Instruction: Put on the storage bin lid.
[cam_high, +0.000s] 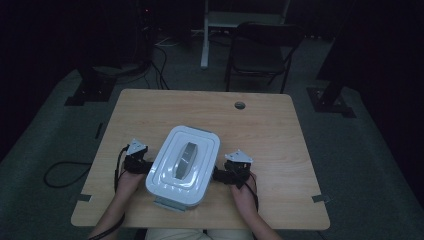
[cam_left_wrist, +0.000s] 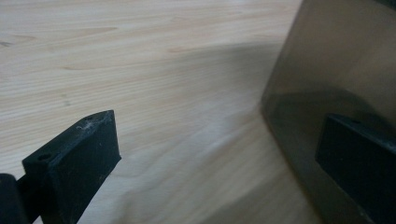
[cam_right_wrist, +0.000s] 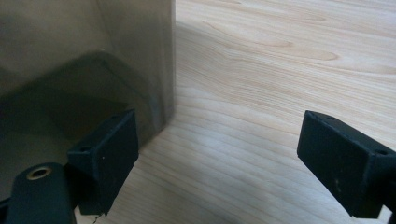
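Item: white lidded container (cam_high: 183, 166) with grey top handle, lower centre of the high view, on wooden table (cam_high: 260, 125)
Left gripper (cam_high: 145, 165): jaws apart, against the container's left side
Right gripper (cam_high: 219, 175): jaws apart, against its right side; grey wall (cam_right_wrist: 84, 60) fills the upper left of its view
Step, as judged: bracing the container from both sides
Next: likely even inward pressure, then lift or slide

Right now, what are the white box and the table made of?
The white box looks like smooth plastic: glossy lid, rounded moulded corners, a side wall you can see through. The table looks like pale wood or wood-look laminate, with matte grain lines.
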